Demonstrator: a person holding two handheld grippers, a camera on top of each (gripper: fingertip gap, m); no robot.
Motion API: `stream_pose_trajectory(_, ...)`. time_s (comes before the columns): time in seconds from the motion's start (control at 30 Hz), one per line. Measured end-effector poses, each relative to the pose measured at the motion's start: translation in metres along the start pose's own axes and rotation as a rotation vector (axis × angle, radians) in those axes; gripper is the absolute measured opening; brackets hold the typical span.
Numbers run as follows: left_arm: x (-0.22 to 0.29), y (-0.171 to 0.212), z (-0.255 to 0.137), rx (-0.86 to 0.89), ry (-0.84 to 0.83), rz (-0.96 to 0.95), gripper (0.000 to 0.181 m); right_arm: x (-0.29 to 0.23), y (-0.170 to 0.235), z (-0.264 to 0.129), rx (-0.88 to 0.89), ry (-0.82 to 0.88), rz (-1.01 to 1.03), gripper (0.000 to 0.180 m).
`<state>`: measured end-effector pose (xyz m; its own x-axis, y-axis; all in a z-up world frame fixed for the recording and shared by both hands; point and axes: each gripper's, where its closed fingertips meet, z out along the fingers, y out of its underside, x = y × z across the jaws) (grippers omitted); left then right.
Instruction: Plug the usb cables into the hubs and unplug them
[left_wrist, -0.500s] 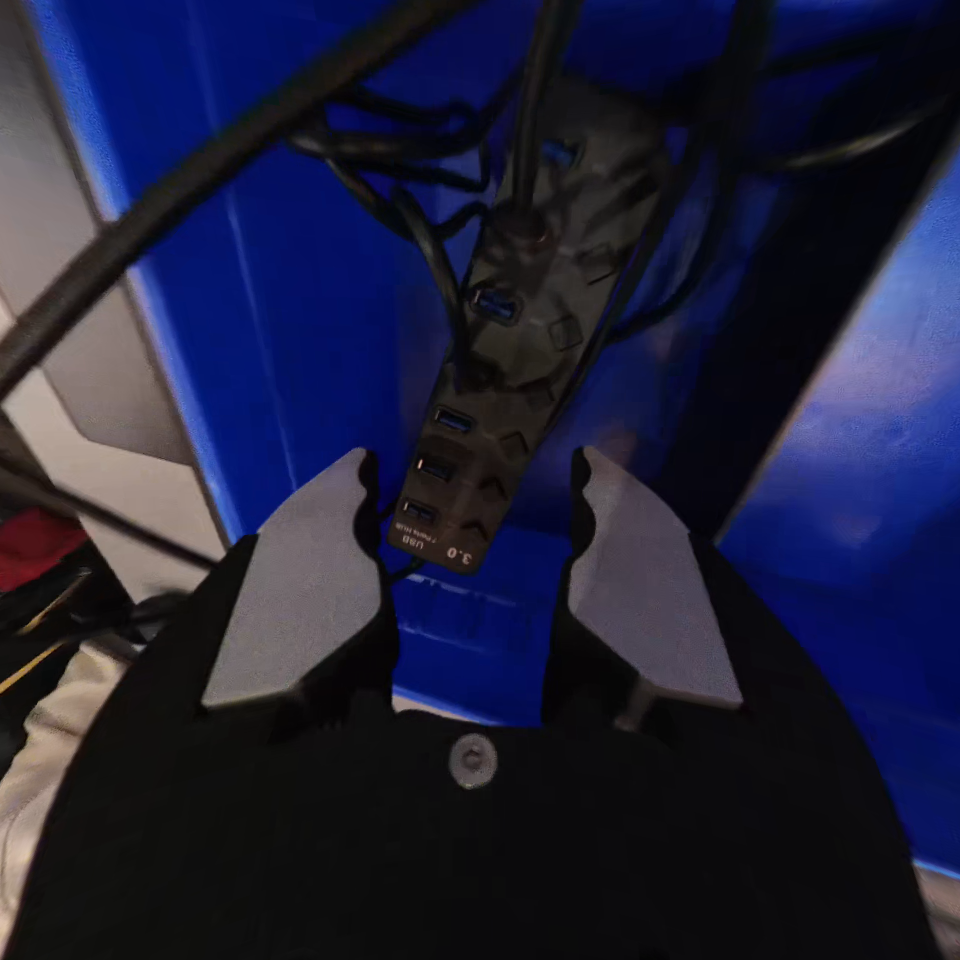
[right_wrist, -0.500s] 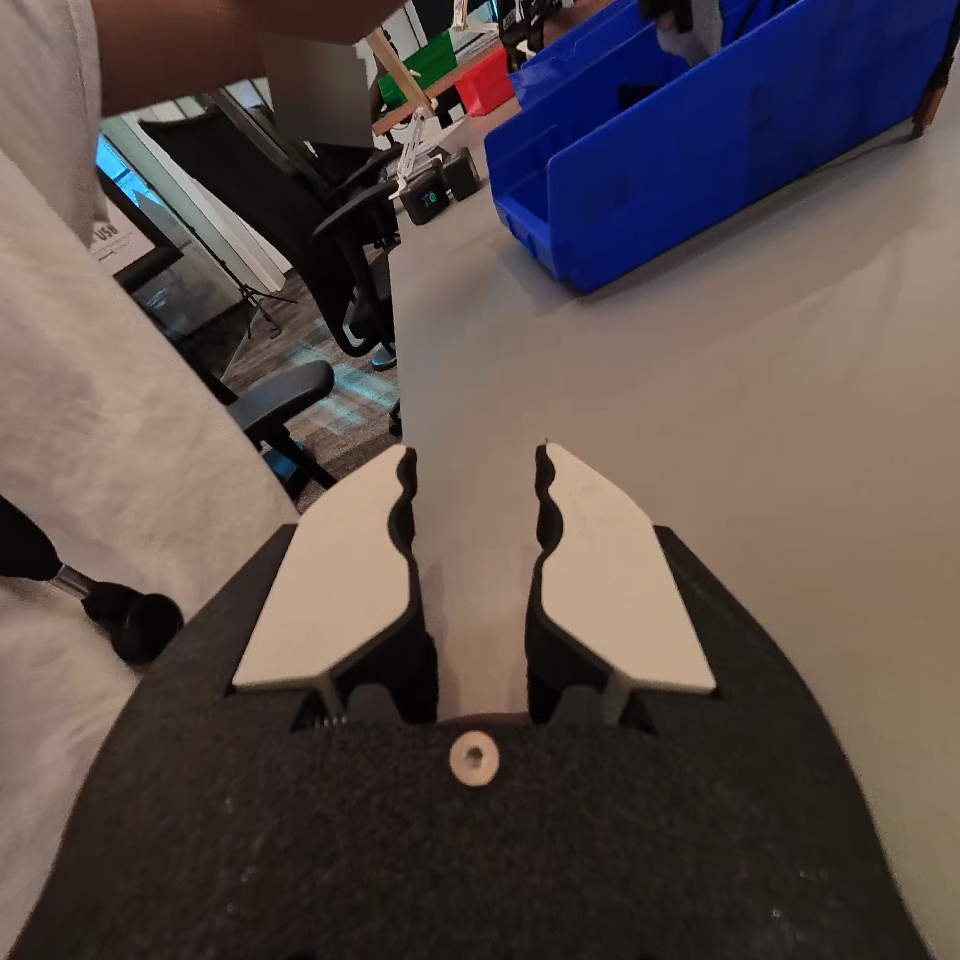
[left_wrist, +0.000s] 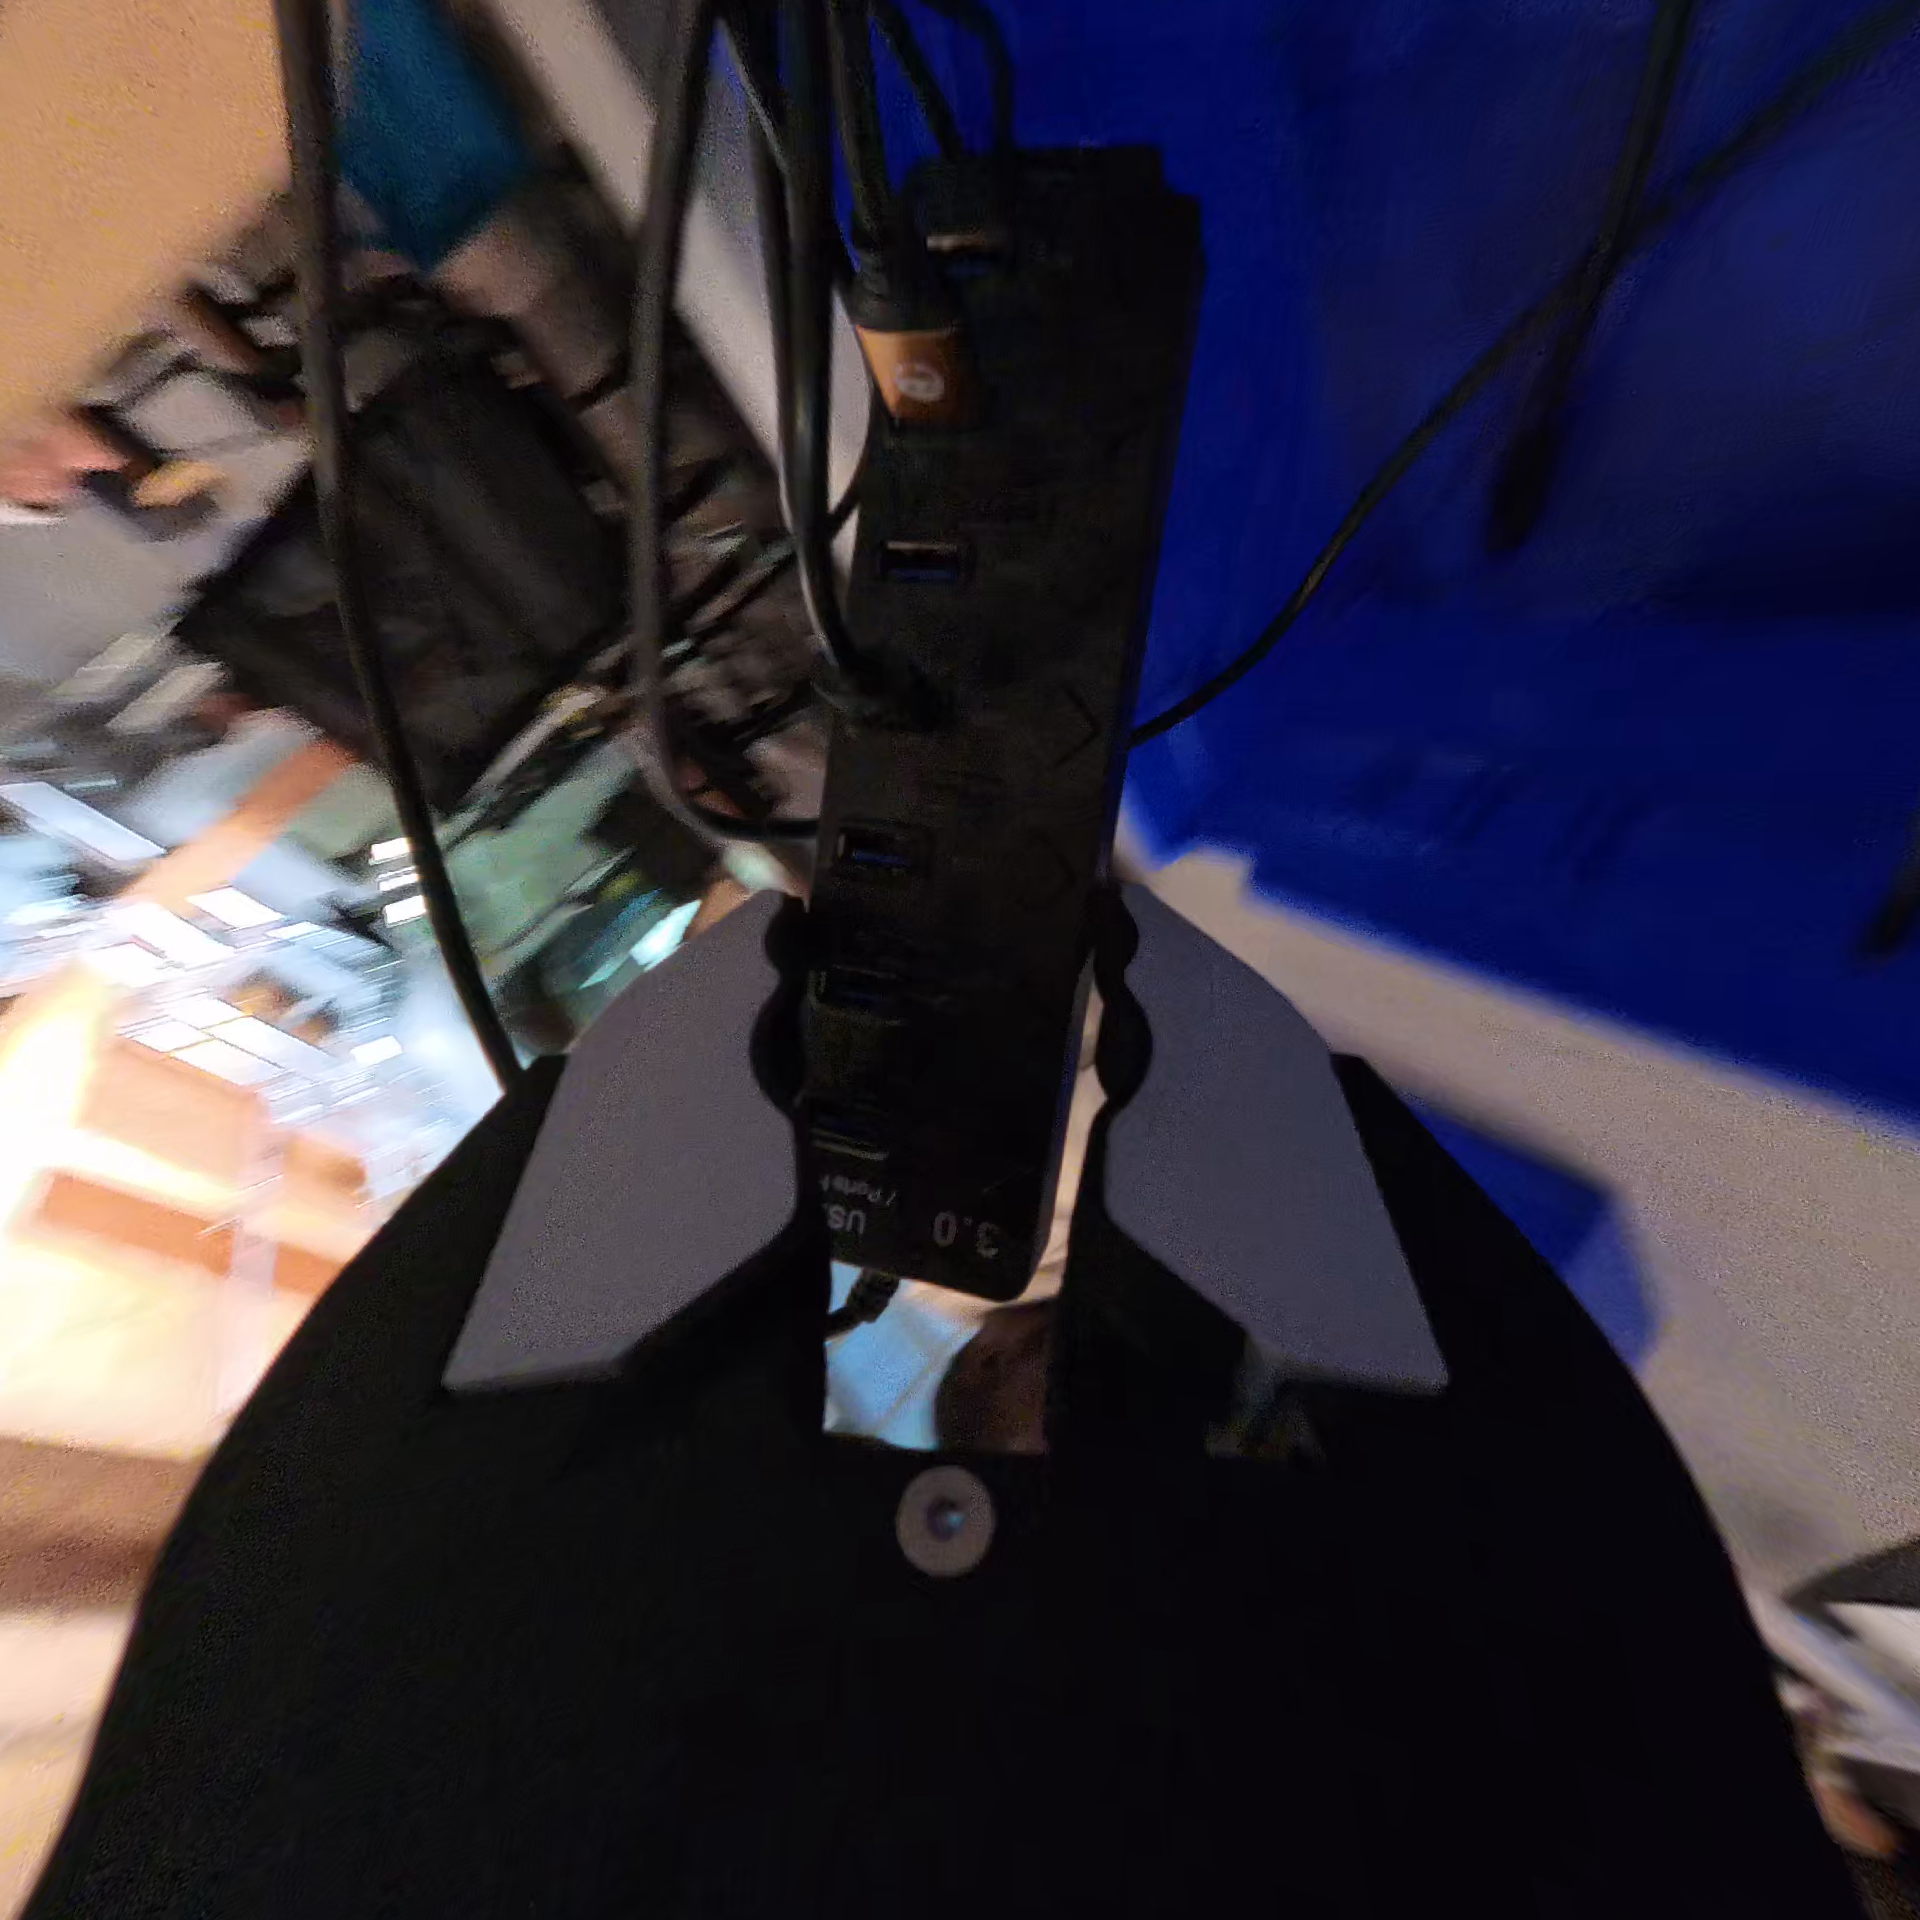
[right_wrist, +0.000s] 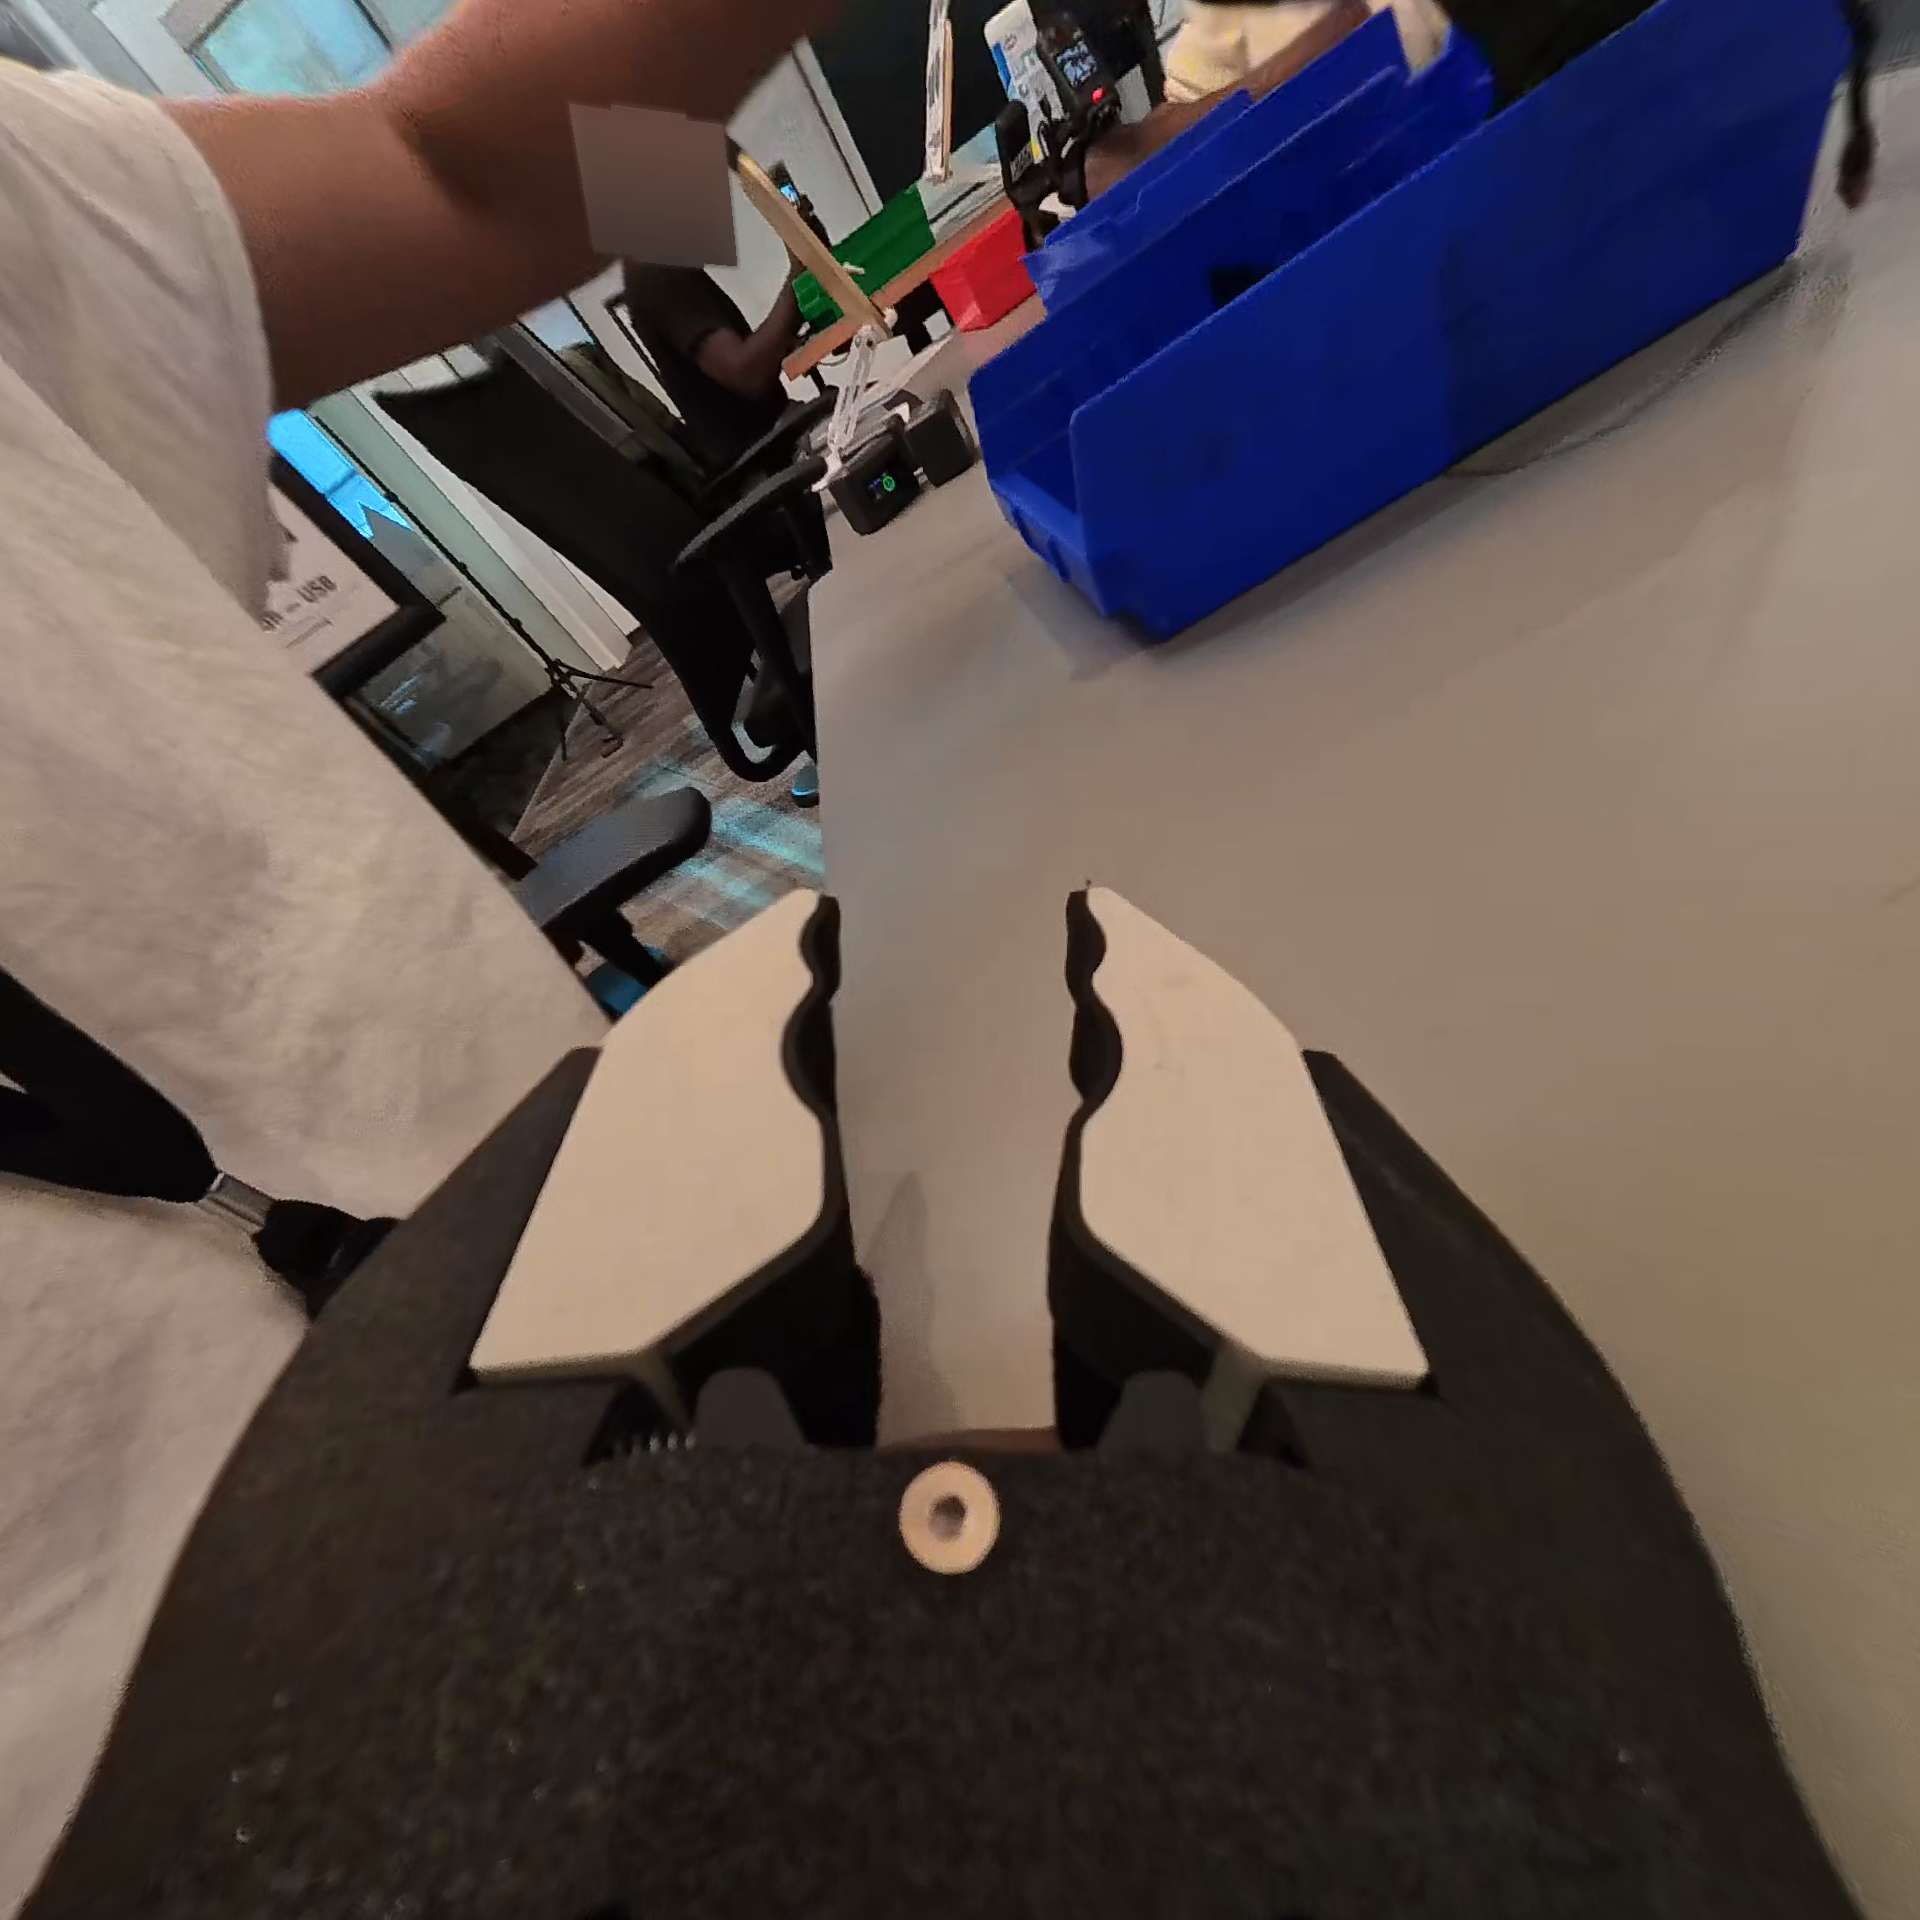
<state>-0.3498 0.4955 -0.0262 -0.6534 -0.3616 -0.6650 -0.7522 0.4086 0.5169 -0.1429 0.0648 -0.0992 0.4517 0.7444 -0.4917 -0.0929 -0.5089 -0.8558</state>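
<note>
Hub clamped lengthwise in left gripper; right gripper parted, empty.

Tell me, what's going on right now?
Left gripper shut on USB hub, cables dangling off it. Right gripper open, empty, over grey table.

Left wrist view dim, motion-blurred, glare at left; right wrist view bright, sharp, edges bowed.
</note>
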Motion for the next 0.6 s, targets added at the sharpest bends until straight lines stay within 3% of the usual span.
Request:
stream_pose_trajectory(0.03,-0.017,0.009,-0.017,-0.037,-0.074,0.047,0.054,0.002,-0.002,-0.002,-0.002,0.02,-0.015,0.041)
stream_pose_trajectory(0.27,-0.141,0.036,-0.156,-0.164,-0.489,0.132,0.053,0.001,-0.04,-0.026,0.104,0.106,-0.086,0.041)
stream_pose_trajectory(0.4,-0.201,0.033,-0.236,-0.166,-0.701,0.078,0.053,-0.004,-0.066,-0.039,0.116,0.177,-0.175,0.041)
stream_pose_trajectory(0.5,-0.205,-0.005,-0.26,-0.063,-0.711,0.089,0.053,-0.012,-0.089,-0.05,0.139,0.223,-0.246,0.043)
stream_pose_trajectory(0.6,-0.176,-0.065,-0.25,0.02,-0.656,0.224,0.053,-0.013,-0.111,-0.061,0.163,0.305,-0.302,0.043)
